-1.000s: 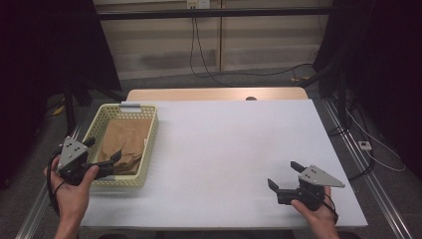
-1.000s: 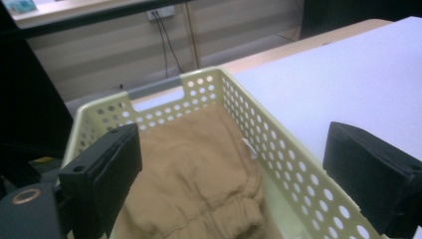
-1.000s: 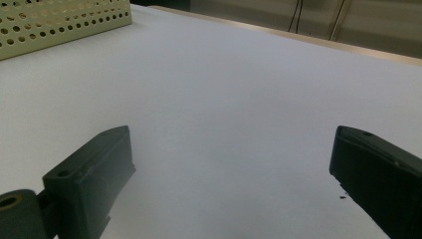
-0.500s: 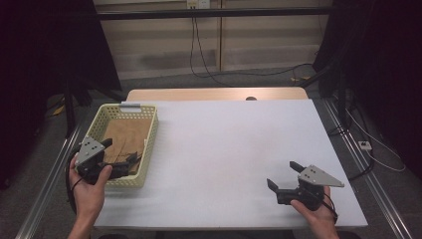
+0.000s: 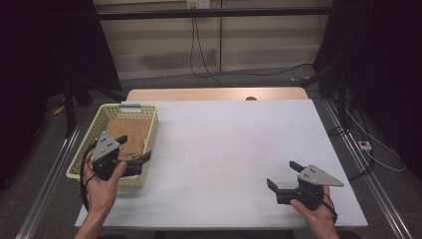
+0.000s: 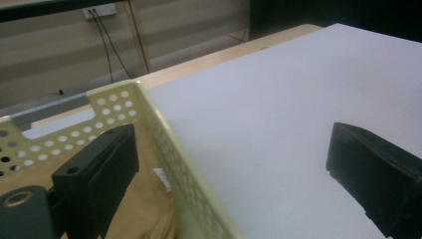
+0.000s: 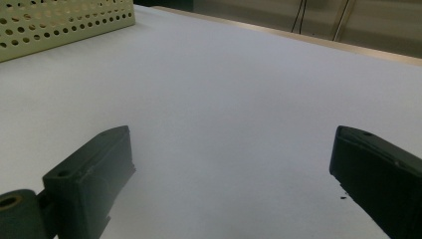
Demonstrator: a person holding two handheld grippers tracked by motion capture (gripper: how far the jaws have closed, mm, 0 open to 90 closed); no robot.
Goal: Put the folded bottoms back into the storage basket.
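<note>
A pale yellow perforated basket (image 5: pixel 152 130) stands on the left of the white table and holds a brown cloth (image 5: pixel 130 133). My left gripper (image 5: pixel 135 148) is open at the basket's near right corner. In the left gripper view the left gripper (image 6: pixel 234 164) straddles the basket wall (image 6: pixel 169 149): one jaw is inside above the brown cloth (image 6: pixel 144 209), the other is outside over the table. My right gripper (image 5: pixel 282 174) is open and holds nothing, low over the table near its front right edge. In the right gripper view nothing lies between the jaws of the right gripper (image 7: pixel 234 169).
The white table top (image 5: pixel 234 144) stretches between the two grippers, with a wooden strip (image 5: pixel 214 94) along its far edge. The basket (image 7: pixel 64 22) lies far off from the right gripper. Cables run across the floor behind the table.
My left gripper has moved right along the basket's near end, from its left corner to its right wall. The right gripper has stayed in place.
</note>
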